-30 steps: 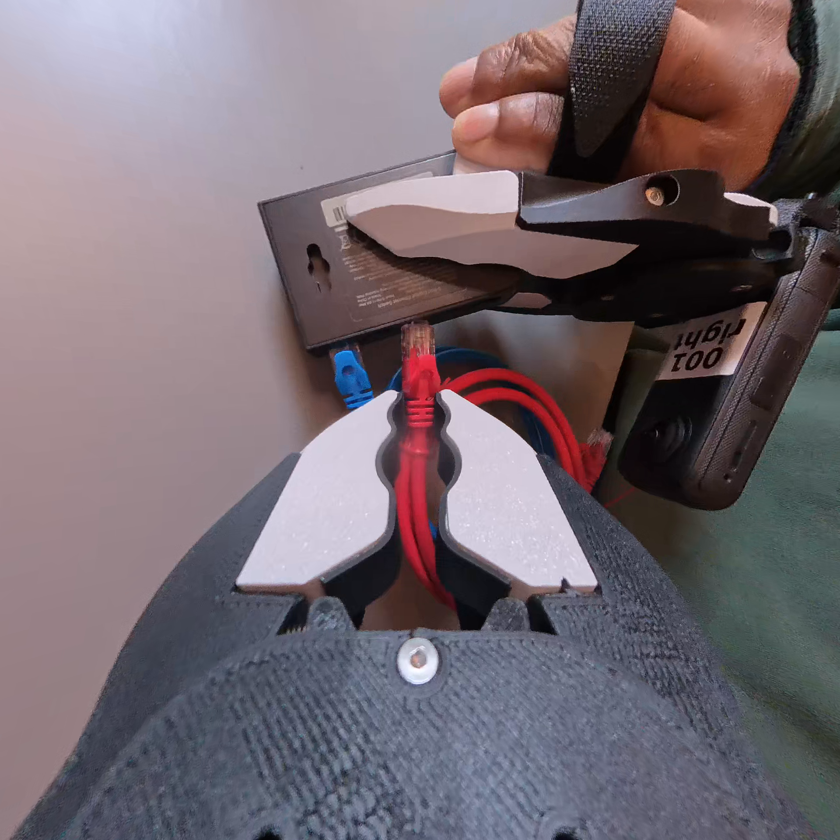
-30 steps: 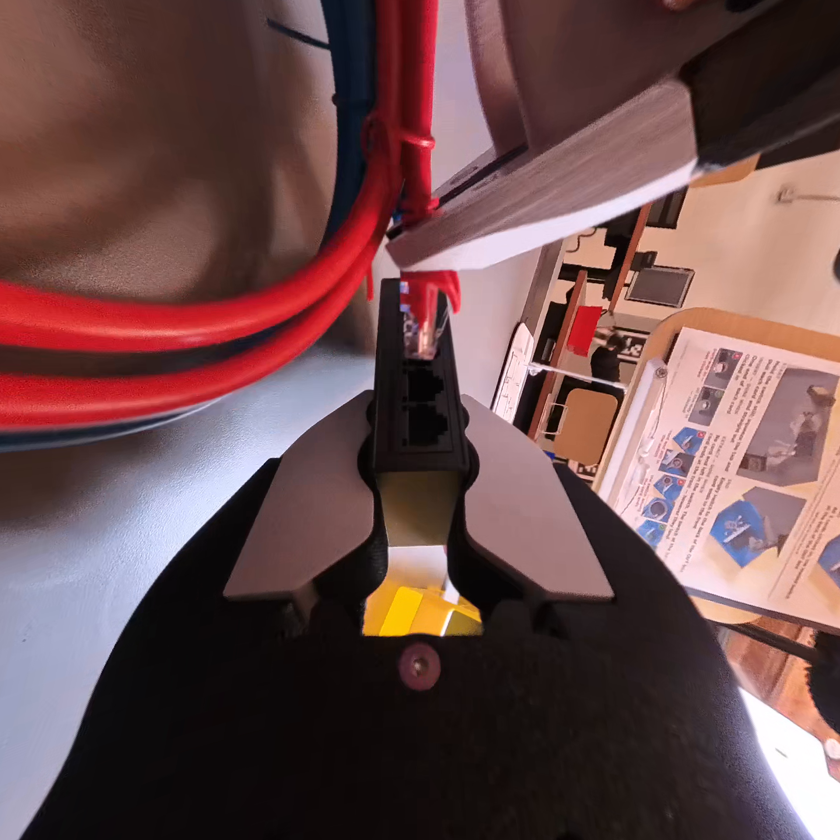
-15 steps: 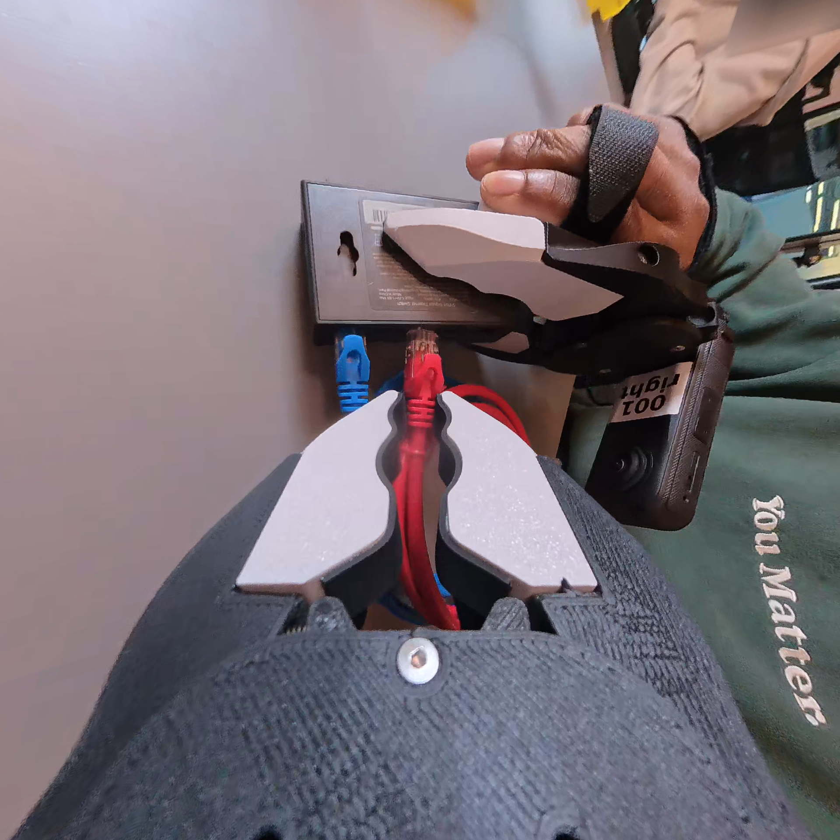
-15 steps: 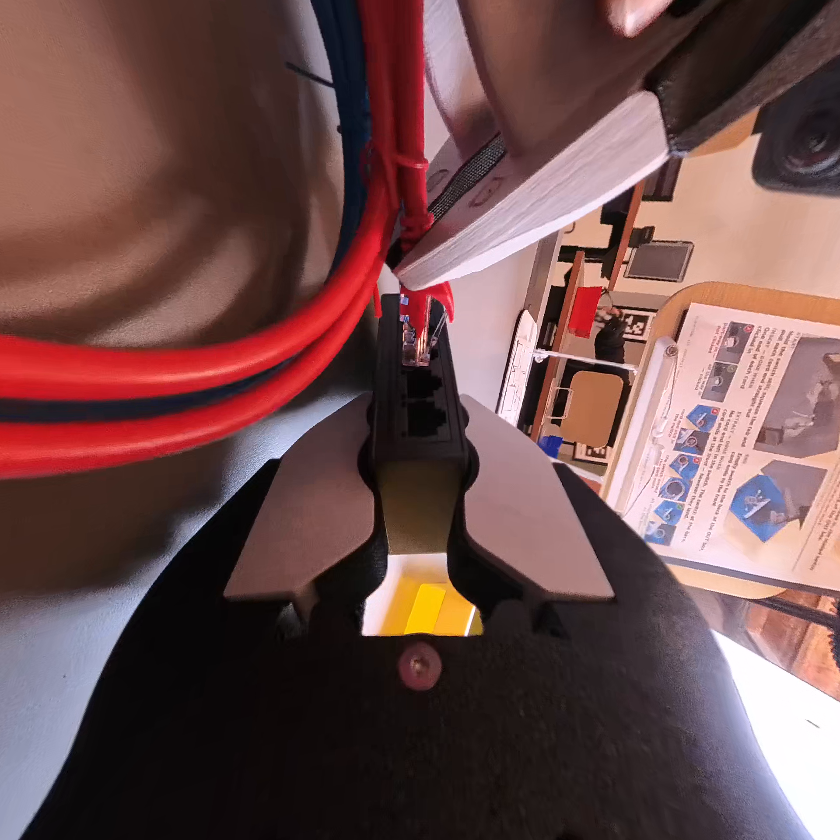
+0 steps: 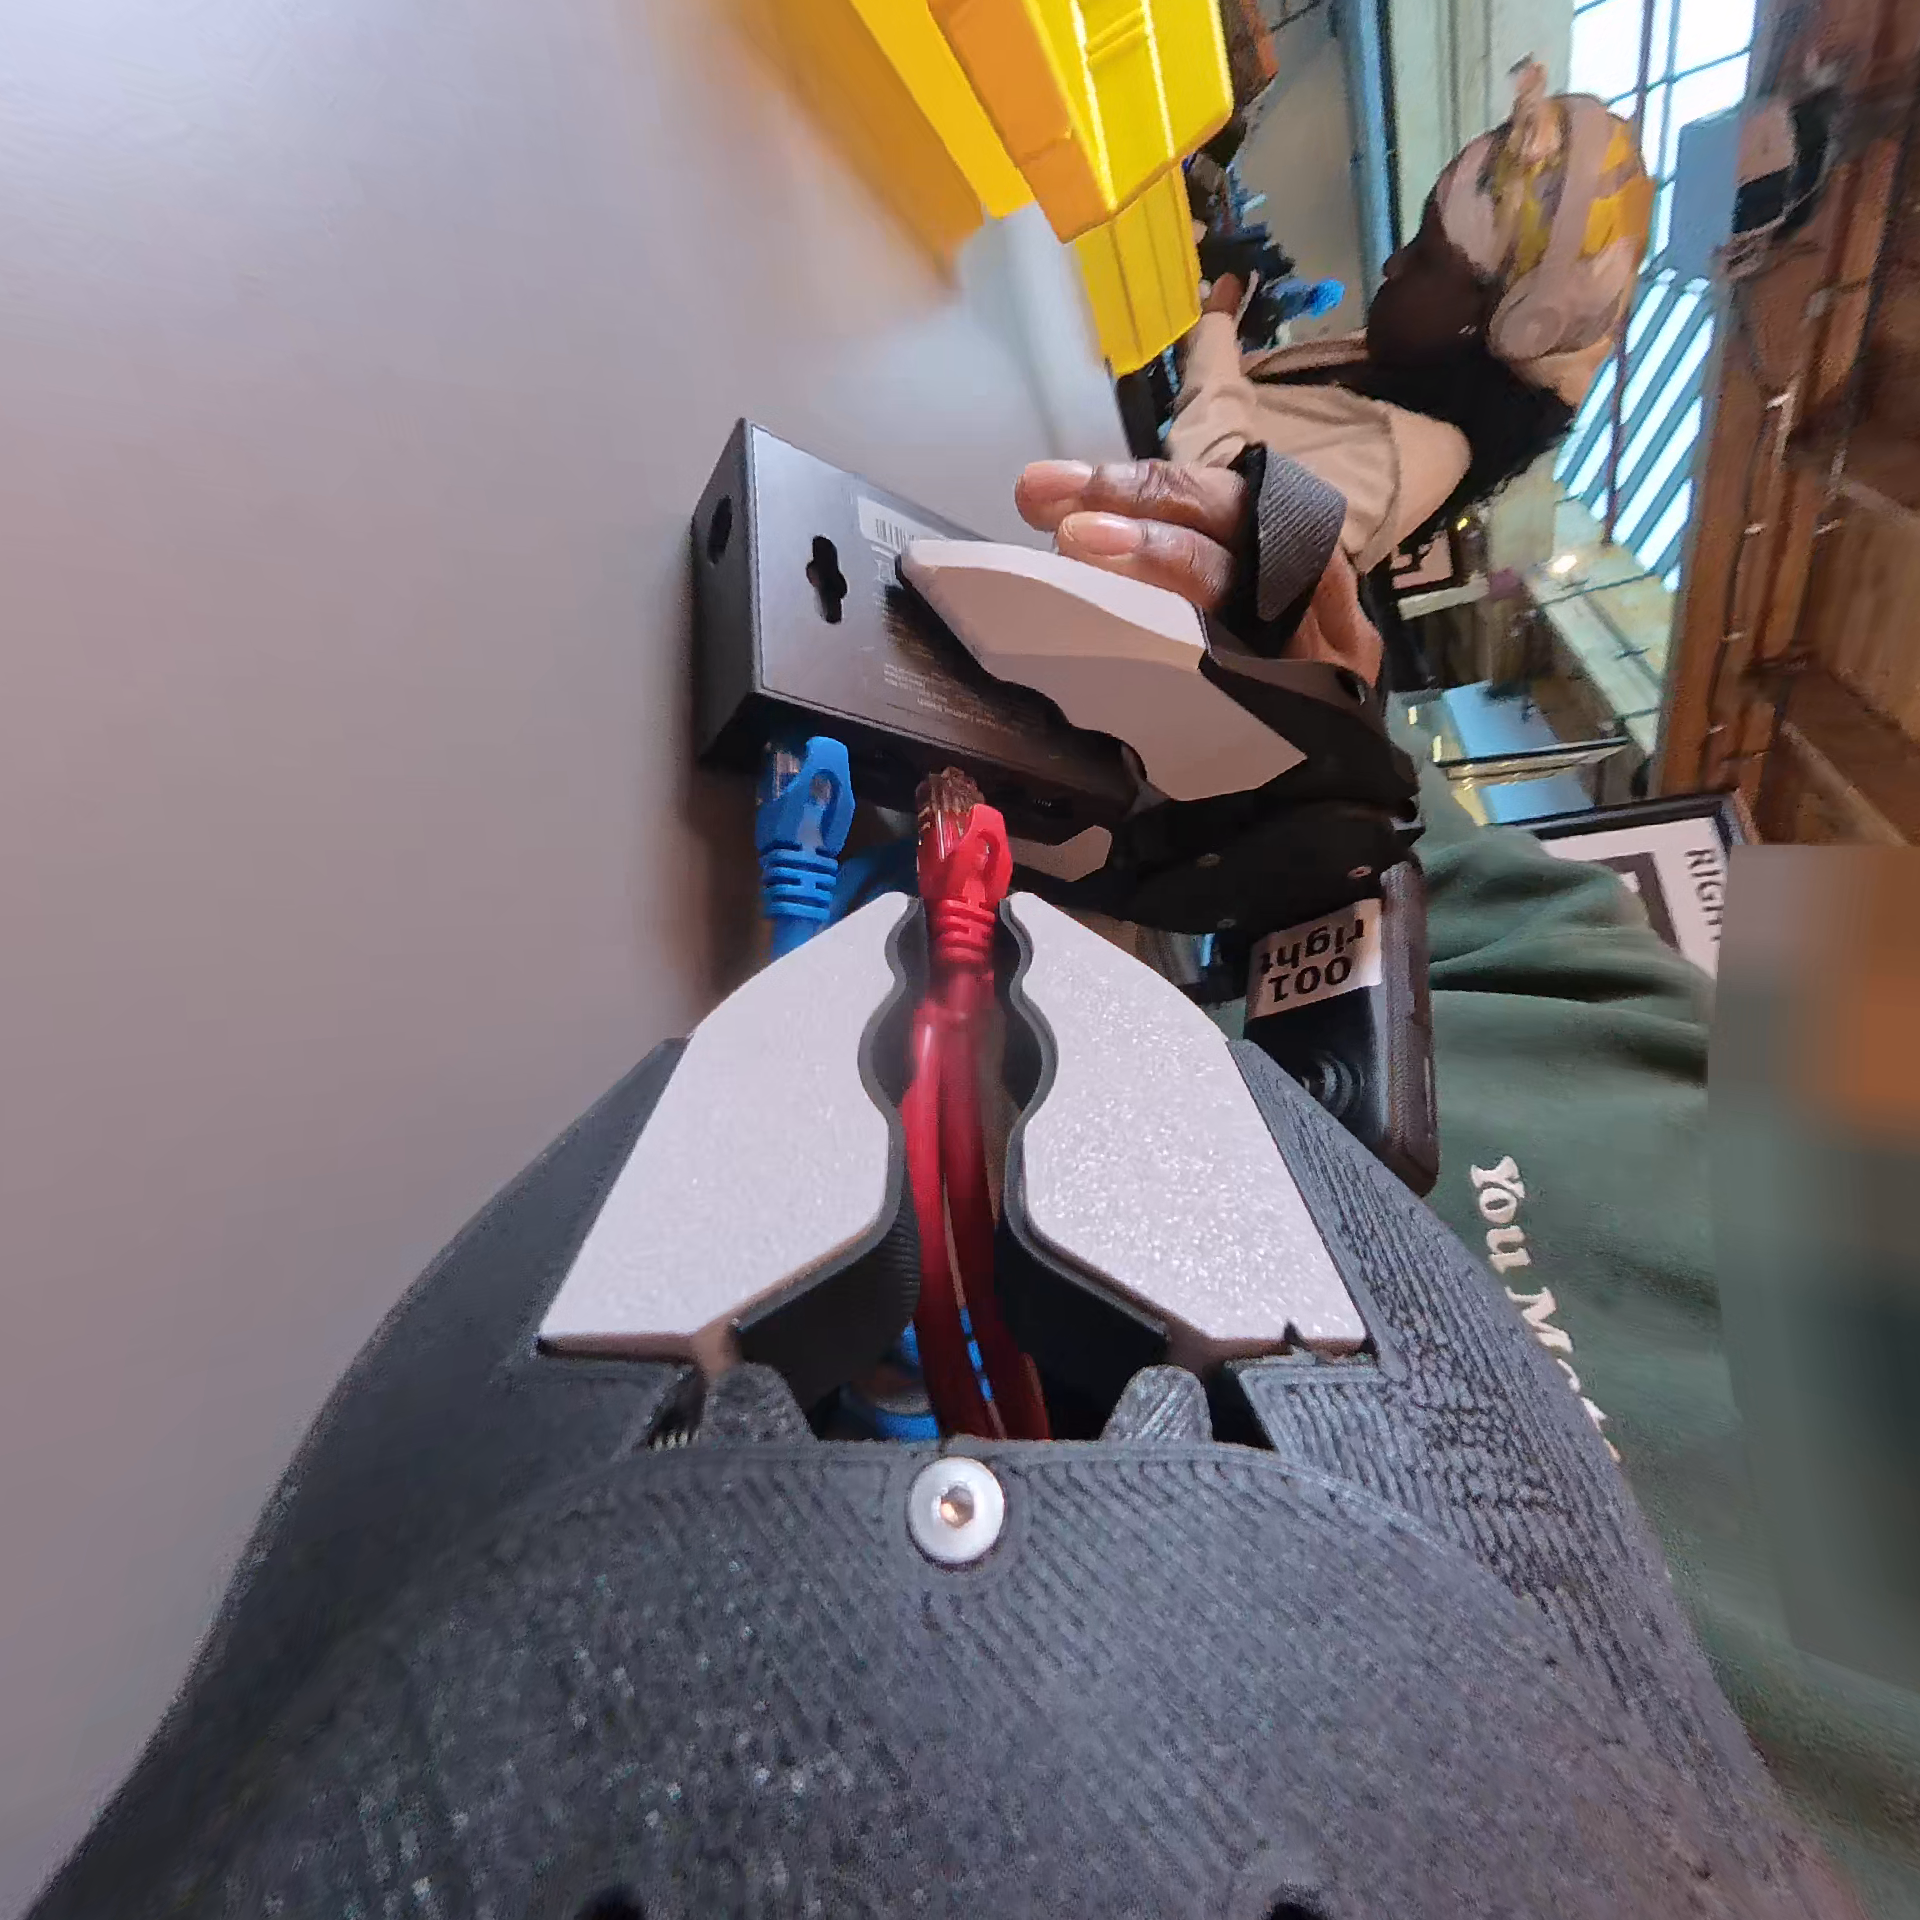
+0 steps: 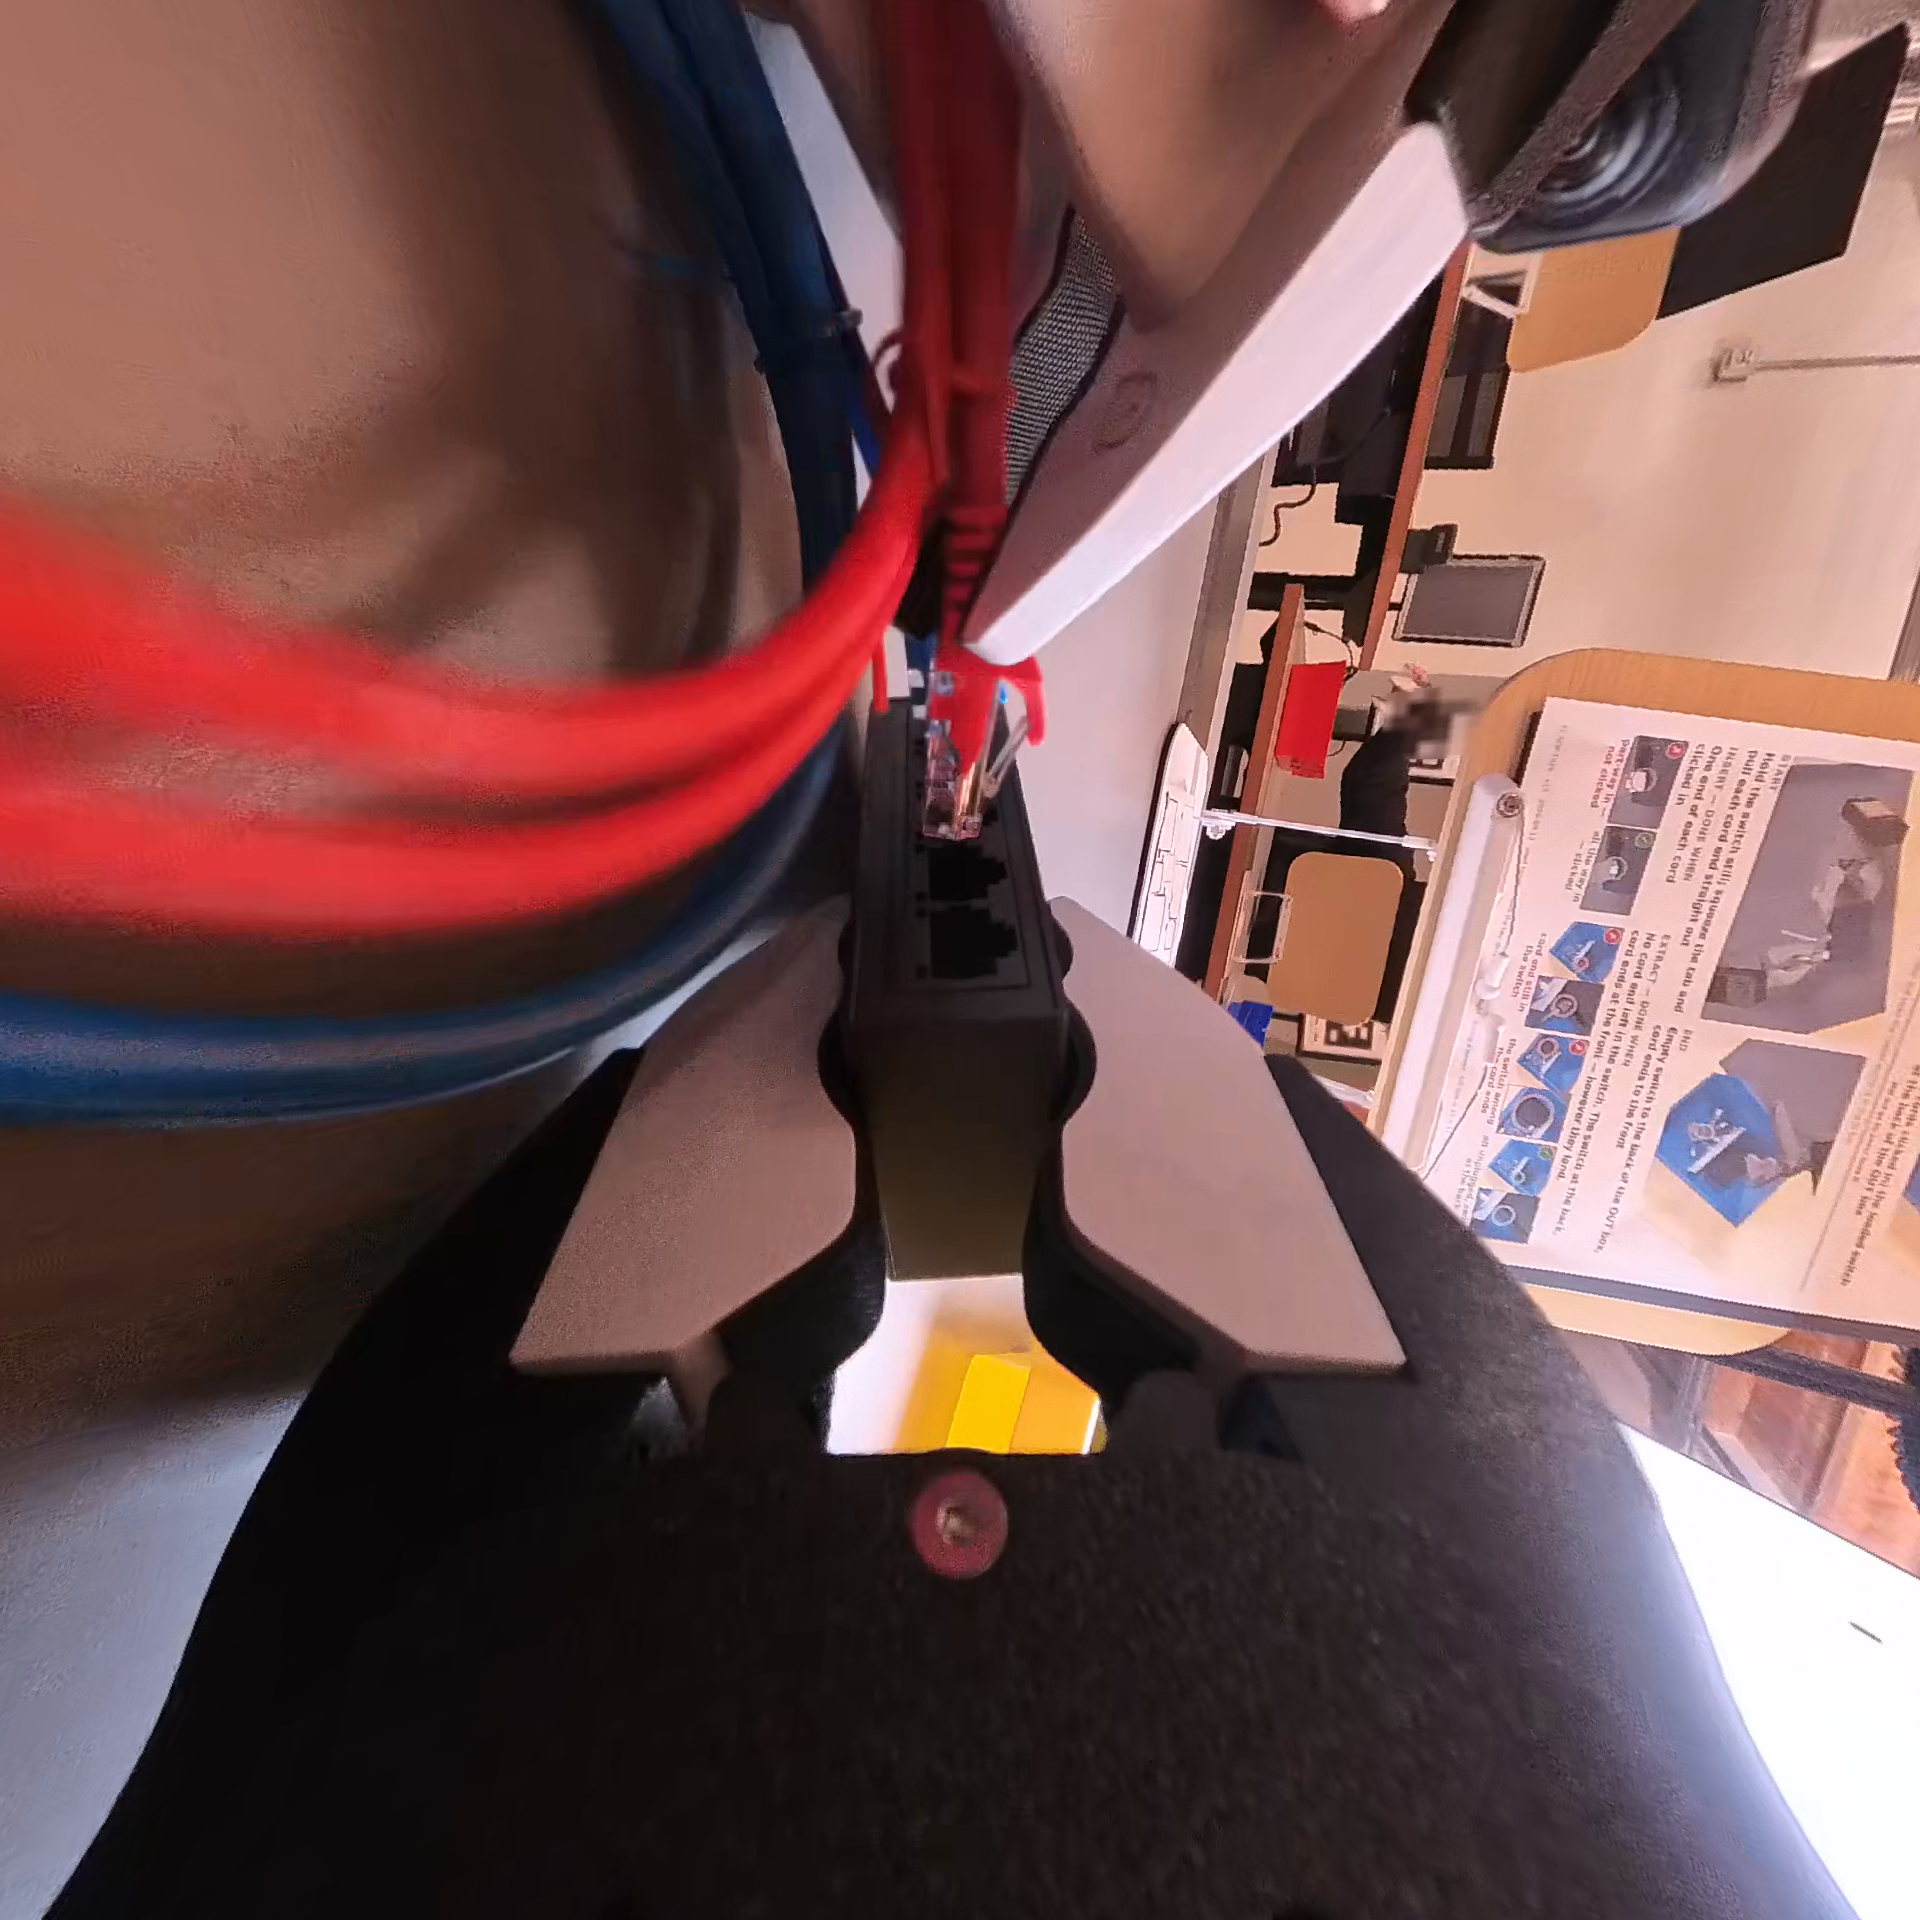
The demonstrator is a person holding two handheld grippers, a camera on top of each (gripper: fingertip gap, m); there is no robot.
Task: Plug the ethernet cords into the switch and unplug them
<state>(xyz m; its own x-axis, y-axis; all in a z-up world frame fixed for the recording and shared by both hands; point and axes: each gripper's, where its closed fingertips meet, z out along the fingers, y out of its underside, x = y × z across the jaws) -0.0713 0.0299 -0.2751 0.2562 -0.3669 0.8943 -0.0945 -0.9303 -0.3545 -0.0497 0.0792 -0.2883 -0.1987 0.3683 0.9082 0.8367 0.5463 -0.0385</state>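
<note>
Left gripper: your jaws clamp the red cord; its plug sits at the switch port, beside the blue cord
Right gripper: your jaws pinch the switch
Risk: tilt the plug and it jams; the switch could slip

I saw the black switch tilted on edge beside the pale table, its port face toward me. The blue ethernet cord sat plugged into its end port. The red ethernet cord's clear plug tip was just at the next port, not seated; two ports beyond stood empty.
</note>
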